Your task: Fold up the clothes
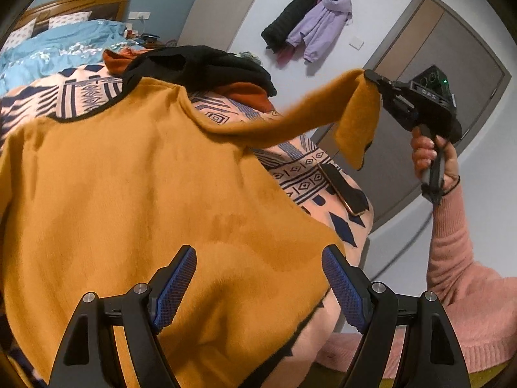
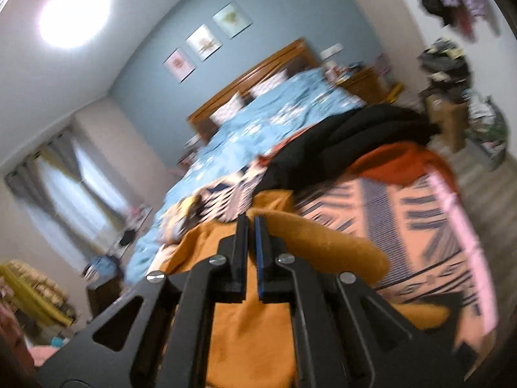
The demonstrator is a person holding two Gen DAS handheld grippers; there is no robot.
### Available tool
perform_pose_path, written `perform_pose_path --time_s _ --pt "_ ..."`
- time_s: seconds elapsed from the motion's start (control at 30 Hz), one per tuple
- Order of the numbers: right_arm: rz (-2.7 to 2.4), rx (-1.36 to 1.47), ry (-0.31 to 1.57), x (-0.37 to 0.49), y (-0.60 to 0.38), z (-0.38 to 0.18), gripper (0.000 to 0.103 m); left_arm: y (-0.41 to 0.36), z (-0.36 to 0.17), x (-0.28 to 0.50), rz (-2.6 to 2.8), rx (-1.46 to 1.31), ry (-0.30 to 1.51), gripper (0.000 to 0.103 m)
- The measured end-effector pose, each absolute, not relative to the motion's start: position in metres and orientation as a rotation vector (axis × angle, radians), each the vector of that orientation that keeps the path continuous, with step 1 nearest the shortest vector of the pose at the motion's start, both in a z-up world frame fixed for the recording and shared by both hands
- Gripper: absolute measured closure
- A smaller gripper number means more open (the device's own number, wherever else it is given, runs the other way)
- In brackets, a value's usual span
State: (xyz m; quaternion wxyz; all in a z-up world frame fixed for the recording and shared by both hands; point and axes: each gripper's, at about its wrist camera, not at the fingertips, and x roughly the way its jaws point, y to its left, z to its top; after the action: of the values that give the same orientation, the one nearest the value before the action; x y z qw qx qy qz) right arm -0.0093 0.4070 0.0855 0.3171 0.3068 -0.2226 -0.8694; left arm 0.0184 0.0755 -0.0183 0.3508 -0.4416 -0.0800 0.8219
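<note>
Mustard sweater (image 1: pixel 135 194) lies spread on the patterned blanket (image 1: pixel 307 174) on the bed; our left claw (image 1: pixel 258 278) hovers over its hem, spread wide and empty. Right claw (image 1: pixel 371 76) pinches the lifted sleeve (image 1: pixel 323 113). Right wrist view, blurred: right claw (image 2: pixel 251 226) pressed together on sleeve fabric (image 2: pixel 323 242), black clothes (image 2: pixel 355 135) piled beyond.

Left tongs (image 1: pixel 258 286): jaws spread wide, blue pads facing each other, nothing between them, pointing forward and down. Right tongs (image 2: pixel 251 226): jaws nearly closed, pinching mustard fabric at the tips; raised to the right in the left wrist view. Right hand (image 1: pixel 433 158) wrapped around the grip, pink knit sleeve (image 1: pixel 452 252) rising upright below it.
</note>
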Motion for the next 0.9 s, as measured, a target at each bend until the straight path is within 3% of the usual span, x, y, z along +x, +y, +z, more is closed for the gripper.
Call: perform_pose_path --time_s 0.33,0.5,0.57,0.83,0.9 --pt "-1.968 0.878 -0.425 0.012 0.288 0.074 0.098 0.066 -0.017 -0.004 2.008 -1.123 -0.372 0.020" --pt "-1.984 0.976 -0.300 -0.001 0.271 0.050 0.081 0.056 -0.035 -0.005 2.004 -1.178 -0.423 0.020" --pt "-2.029 1.013 -0.262 -0.012 0.274 0.039 0.056 0.060 -0.040 -0.006 2.003 -1.200 -0.415 0.020" --pt "-2.190 1.152 -0.108 -0.050 0.286 -0.005 0.054 0.125 -0.039 -0.012 2.017 -1.194 -0.184 0.020" --pt "-2.137 1.108 -0.171 -0.036 0.296 -0.009 0.054 0.135 -0.042 -0.016 2.011 -1.195 -0.161 0.020"
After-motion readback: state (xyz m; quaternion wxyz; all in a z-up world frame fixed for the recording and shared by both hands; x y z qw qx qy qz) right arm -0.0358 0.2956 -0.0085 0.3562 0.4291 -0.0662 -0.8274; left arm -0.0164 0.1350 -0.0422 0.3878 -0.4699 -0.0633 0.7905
